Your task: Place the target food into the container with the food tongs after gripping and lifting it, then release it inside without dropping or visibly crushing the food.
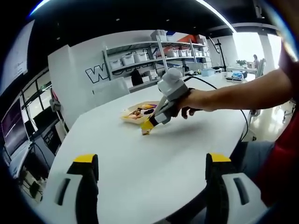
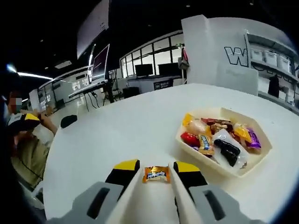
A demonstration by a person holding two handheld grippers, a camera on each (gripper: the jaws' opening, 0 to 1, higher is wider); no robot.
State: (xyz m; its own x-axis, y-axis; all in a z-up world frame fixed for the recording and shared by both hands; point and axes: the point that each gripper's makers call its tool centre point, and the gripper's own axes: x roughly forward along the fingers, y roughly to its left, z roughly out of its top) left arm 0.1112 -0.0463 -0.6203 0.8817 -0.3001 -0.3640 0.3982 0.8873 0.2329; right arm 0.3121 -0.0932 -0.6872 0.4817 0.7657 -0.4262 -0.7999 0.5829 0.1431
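Right tongs (image 2: 156, 175) low over white worktop (image 2: 103, 135), jaws straddling orange wrapped candy (image 2: 156, 174), narrow gap each side, not yet clamped; lined up for pinch. Snack tray (image 2: 261, 156) just beside, short carry. Left tongs (image 1: 152, 161) wide apart, idle, holding nothing.

Office/lab space: storage shelving w/ bins (image 1: 140, 58), monitors (image 2: 145, 70), big white table (image 1: 140, 158), glass partitions.

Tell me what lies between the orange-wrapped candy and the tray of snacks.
Only bare white table and the right gripper's own jaw, seen in the right gripper view, between candy and tray.
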